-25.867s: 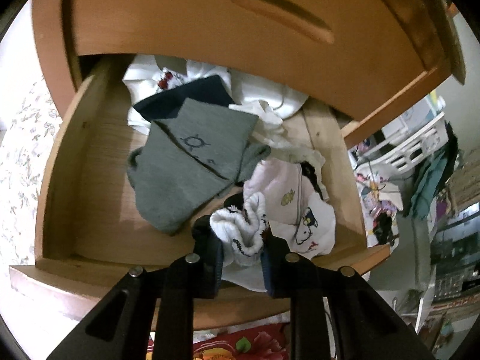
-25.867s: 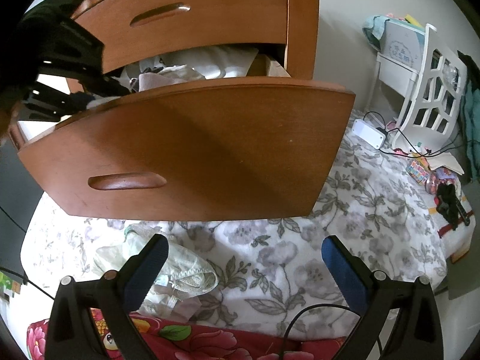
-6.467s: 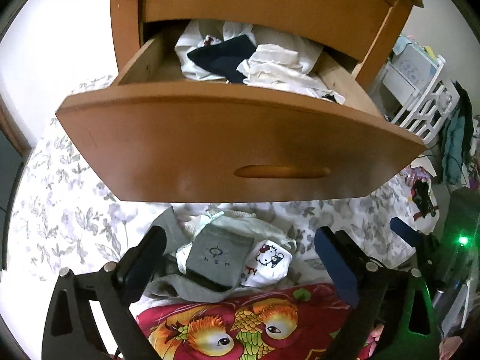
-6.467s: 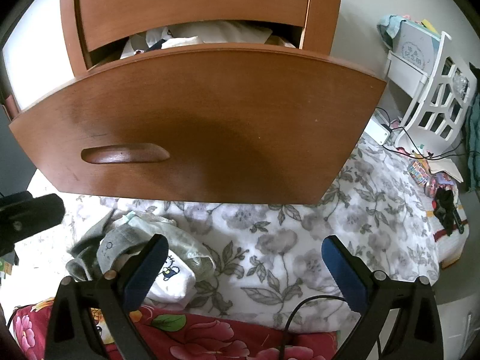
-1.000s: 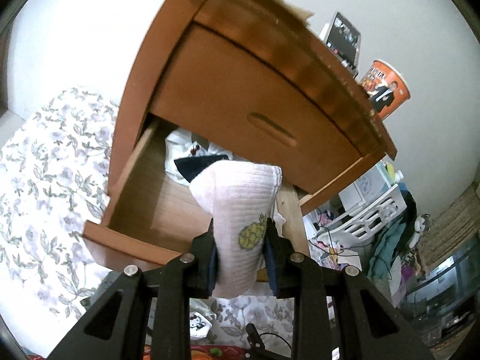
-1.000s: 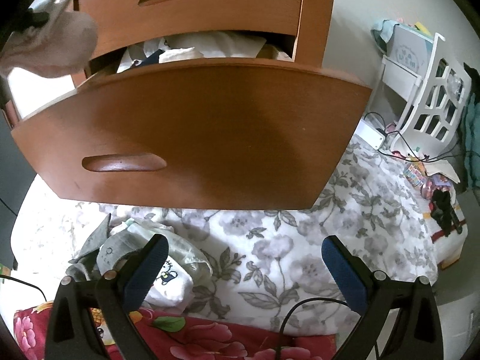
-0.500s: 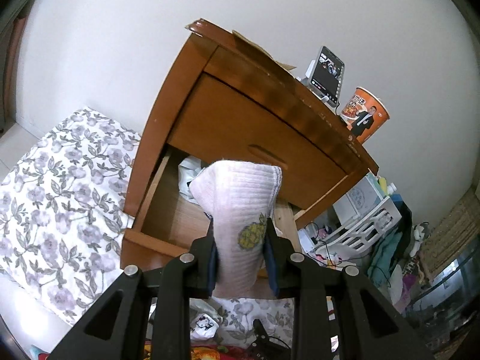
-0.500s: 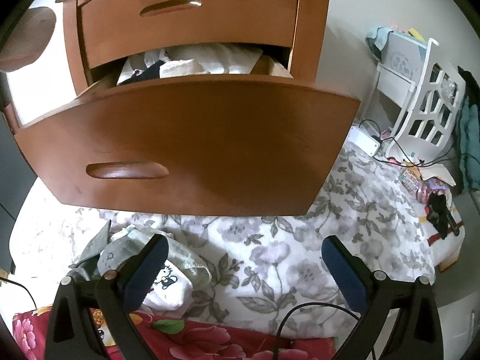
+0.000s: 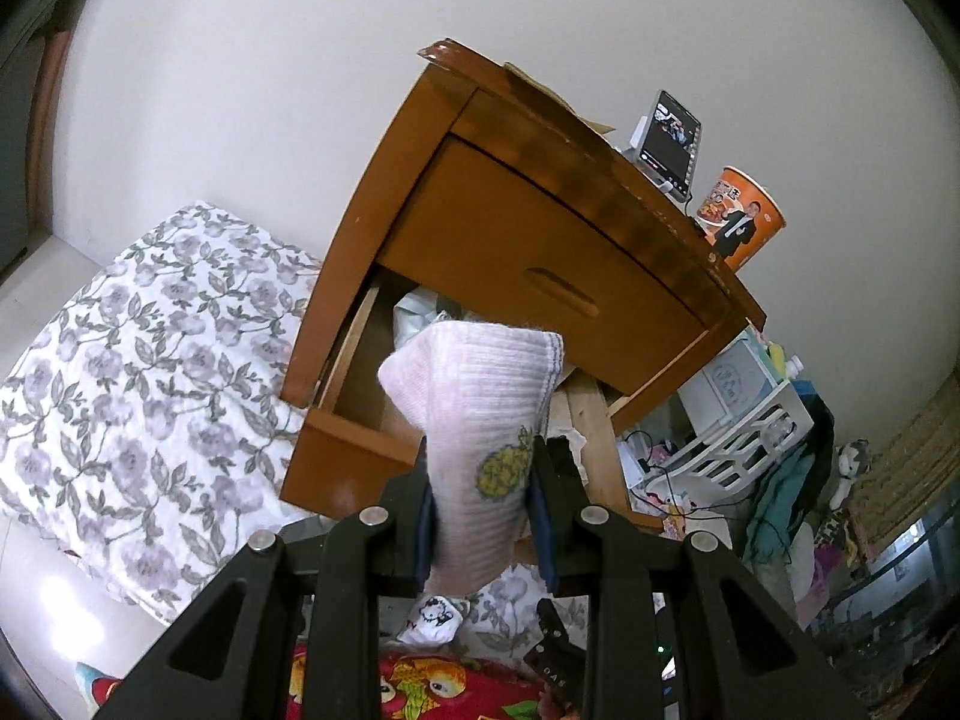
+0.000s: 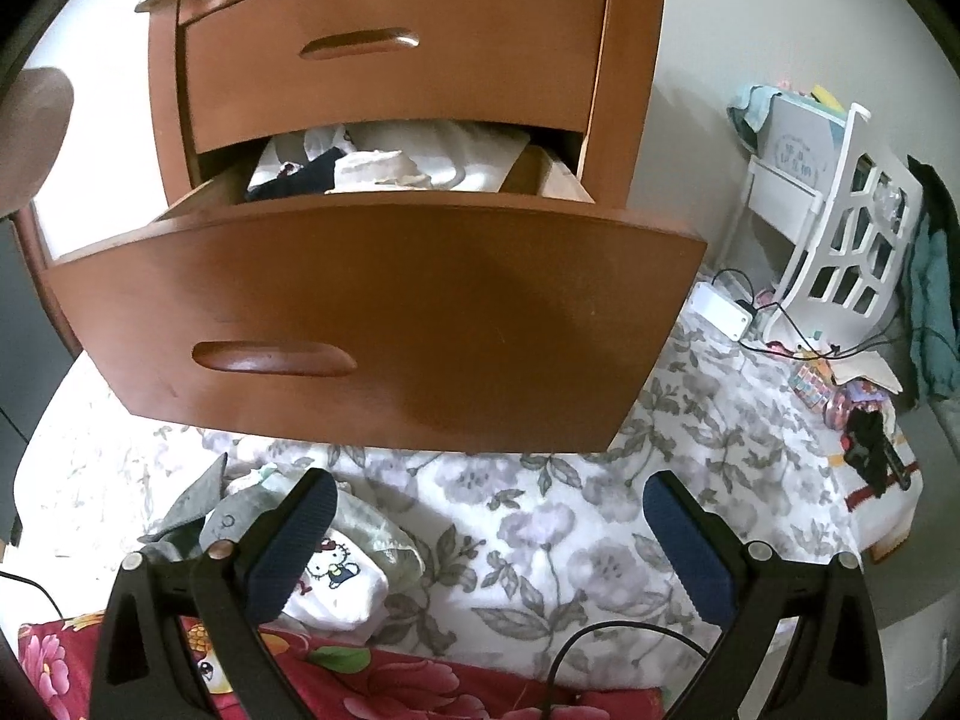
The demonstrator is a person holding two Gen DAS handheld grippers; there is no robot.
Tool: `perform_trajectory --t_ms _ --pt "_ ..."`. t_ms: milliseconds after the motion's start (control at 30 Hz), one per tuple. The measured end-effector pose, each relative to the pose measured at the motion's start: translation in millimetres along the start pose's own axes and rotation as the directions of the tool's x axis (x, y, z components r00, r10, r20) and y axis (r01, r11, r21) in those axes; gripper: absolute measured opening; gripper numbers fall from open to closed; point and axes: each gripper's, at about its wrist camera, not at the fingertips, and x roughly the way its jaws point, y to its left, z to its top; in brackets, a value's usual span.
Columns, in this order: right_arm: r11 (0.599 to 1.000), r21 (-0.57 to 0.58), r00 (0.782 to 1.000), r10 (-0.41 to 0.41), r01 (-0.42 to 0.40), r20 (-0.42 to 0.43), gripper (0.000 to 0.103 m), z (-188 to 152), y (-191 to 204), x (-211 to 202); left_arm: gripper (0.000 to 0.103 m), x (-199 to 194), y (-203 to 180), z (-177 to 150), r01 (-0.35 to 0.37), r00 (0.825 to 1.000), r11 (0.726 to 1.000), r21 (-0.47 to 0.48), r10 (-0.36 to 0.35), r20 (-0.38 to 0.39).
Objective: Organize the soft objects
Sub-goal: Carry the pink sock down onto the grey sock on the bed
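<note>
Left tongs (image 9: 480, 516) pinch pink sock (image 9: 480, 420) above the open drawer (image 10: 384, 324); limp cuff could snag its front edge. Right tongs (image 10: 489, 540) gape empty below drawer.

Left wrist view: set high and well back from the nightstand (image 9: 540, 252), facing down past its left corner, taking in top, wall and bed (image 9: 132, 396). Right wrist view: set low and close before the nightstand's open drawer (image 10: 384, 318), tilted down at its front. Shared: nightstand, drawer, floral bedding.
</note>
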Motion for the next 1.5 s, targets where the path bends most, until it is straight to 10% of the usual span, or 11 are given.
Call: perform_trajectory --t_ms 700,1500 --pt "1.0 -0.013 1.0 -0.005 0.005 0.011 0.103 0 3 -3 0.028 45 3 -45 -0.009 0.979 0.999 0.045 0.018 -0.204" --pt "1.0 0.001 1.0 0.007 -0.007 0.003 0.103 0 1 -1 0.028 168 21 -122 -0.076 0.852 0.996 0.049 0.09 -0.516"
